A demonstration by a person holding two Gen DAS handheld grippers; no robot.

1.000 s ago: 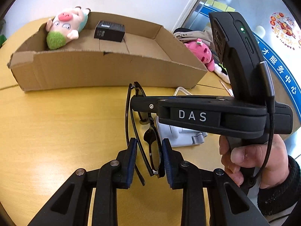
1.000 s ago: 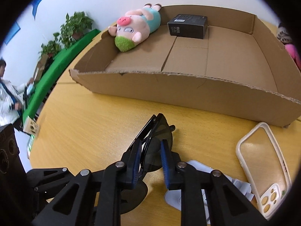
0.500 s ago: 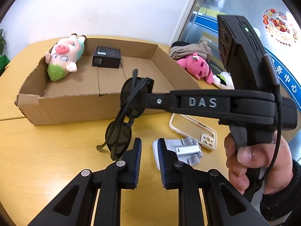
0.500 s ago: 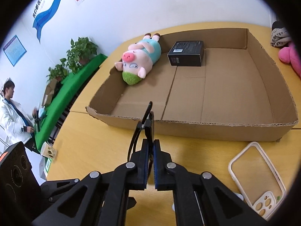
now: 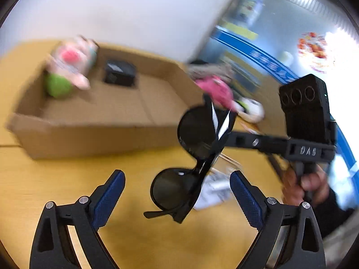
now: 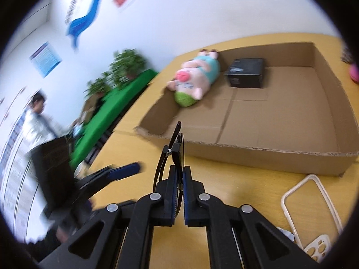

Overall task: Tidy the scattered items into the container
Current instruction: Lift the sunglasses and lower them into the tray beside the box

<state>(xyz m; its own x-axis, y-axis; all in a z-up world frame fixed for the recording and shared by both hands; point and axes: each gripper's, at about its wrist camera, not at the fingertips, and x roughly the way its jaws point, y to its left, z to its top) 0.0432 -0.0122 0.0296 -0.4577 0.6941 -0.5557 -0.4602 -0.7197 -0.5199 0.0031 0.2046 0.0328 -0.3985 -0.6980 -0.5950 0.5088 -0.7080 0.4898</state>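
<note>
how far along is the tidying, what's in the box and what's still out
Done: the pig plush and black box lie in the cardboard box. In hand: the right gripper is shut on the sunglasses, held above the table; the left gripper is open. Left: the phone case on the table.

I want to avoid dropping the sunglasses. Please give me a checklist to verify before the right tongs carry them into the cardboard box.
1. Right tongs shut on the sunglasses: ok.
2. Left tongs open and off the sunglasses: ok.
3. Sunglasses lifted off the table: ok.
4. Free floor in the cardboard box, beside the pig plush and black box: ok.
5. Grip firm enough for the carry: cannot tell, the hold is on one lens and the other lens hangs below.
6. Sunglasses above the box's front wall: cannot tell, the left view is blurred.
</note>
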